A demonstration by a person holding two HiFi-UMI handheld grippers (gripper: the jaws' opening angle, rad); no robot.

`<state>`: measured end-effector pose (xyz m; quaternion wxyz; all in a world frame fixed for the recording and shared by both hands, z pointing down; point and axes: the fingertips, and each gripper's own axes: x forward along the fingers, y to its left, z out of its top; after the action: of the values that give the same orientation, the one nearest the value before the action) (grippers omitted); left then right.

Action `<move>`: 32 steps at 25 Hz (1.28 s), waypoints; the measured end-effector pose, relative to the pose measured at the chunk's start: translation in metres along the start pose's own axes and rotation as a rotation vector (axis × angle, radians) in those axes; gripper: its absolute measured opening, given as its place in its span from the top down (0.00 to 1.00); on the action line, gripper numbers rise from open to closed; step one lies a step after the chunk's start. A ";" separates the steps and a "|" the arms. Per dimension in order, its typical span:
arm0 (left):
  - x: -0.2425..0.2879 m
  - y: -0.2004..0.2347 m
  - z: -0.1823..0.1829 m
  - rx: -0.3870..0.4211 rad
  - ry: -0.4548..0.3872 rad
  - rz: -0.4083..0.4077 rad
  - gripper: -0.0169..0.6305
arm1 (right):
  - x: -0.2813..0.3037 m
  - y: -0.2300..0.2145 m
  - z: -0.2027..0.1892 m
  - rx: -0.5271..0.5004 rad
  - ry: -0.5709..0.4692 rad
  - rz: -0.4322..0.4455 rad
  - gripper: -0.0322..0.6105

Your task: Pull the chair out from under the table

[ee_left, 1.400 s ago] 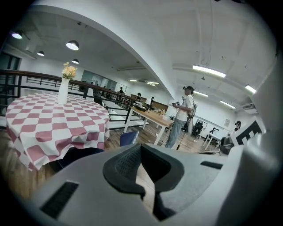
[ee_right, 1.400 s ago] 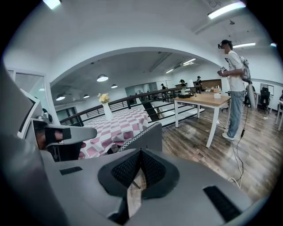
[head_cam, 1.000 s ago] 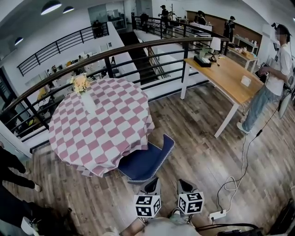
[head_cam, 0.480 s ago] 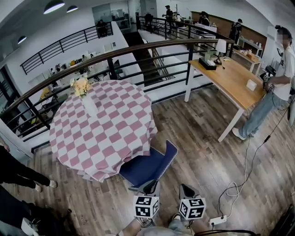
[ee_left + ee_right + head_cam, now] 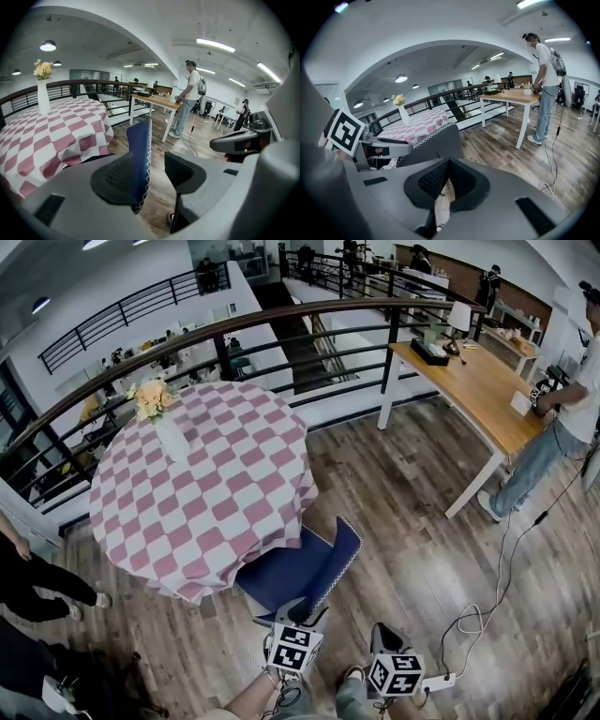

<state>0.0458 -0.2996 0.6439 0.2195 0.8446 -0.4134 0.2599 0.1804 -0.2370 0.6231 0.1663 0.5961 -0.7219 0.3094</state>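
Observation:
A blue chair [image 5: 298, 570] stands pushed in at the near edge of a round table [image 5: 202, 479] with a pink-and-white checked cloth. My left gripper [image 5: 298, 608] is at the top of the chair's backrest. In the left gripper view the backrest's edge [image 5: 140, 154] stands between the jaws of the left gripper [image 5: 157, 173]. It lies close to the left pad, with a gap to the right one. These jaws have just been opening. My right gripper [image 5: 383, 634] hovers to the right of the chair, shut and empty [image 5: 449, 165]; the chair's back [image 5: 436, 143] lies beyond it.
A white vase of flowers [image 5: 161, 423] stands on the table. A black railing [image 5: 309, 343] runs behind. A wooden table [image 5: 473, 390] and a standing person [image 5: 562, 418] are at the right. A cable and power strip [image 5: 441, 679] lie on the floor near my feet.
Both grippers have sunk lower in the head view. The left one has come forward onto the chair's backrest. The chair stays where it was.

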 end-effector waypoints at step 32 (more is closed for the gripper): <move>0.046 0.014 -0.025 0.020 0.211 -0.045 0.76 | -0.001 -0.041 -0.048 0.077 0.091 -0.018 0.93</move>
<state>0.0523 -0.3199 0.6936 0.2591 0.8237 -0.3665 0.3464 0.2136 -0.2093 0.6685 0.1787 0.5939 -0.6958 0.3623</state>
